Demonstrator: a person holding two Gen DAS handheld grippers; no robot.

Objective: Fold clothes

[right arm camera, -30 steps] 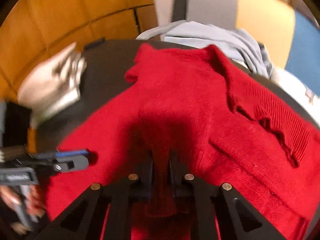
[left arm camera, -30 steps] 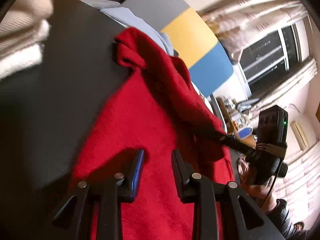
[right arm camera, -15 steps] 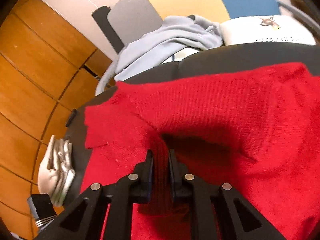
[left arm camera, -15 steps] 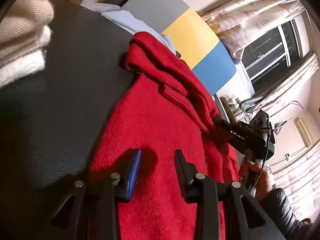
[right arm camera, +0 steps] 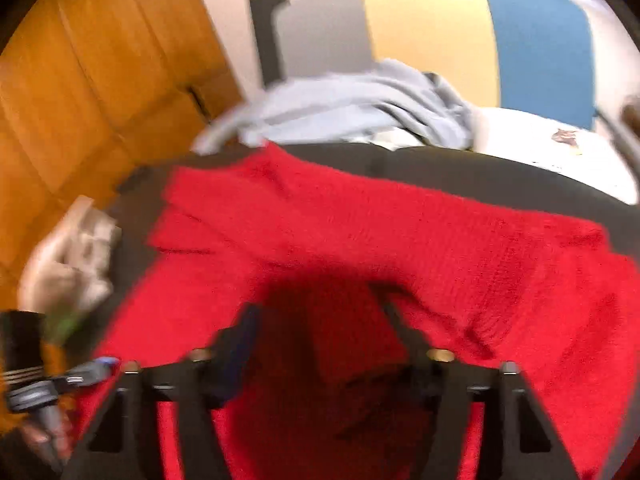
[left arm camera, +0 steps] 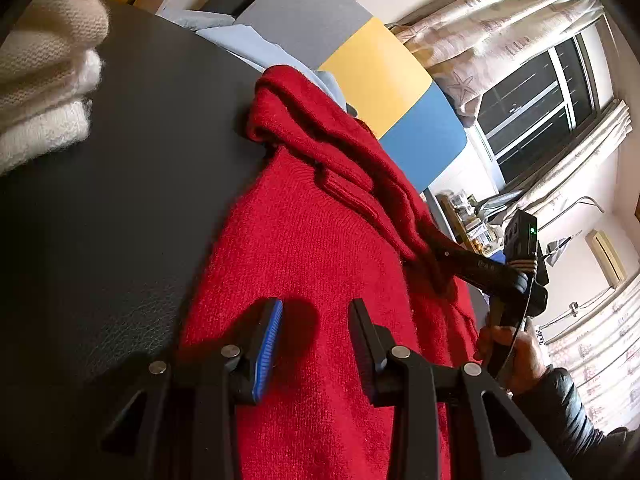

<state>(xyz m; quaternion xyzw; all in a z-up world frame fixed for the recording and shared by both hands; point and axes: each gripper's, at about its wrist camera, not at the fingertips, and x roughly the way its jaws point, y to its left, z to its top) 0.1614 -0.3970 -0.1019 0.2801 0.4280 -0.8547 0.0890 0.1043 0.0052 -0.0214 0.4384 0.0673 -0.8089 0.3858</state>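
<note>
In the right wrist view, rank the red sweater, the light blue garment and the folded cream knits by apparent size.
1. red sweater
2. light blue garment
3. folded cream knits
The frame is blurred and the sweater lies nearest, so true sizes stay unsure.

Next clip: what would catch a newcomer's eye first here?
The red sweater spread over the dark table dominates both views. The left gripper hovers open above it, and the right gripper is open too over a fold. Cream folded knits sit stacked at the far left of the table.

A black table carries a red sweater and folded white knits.
</note>
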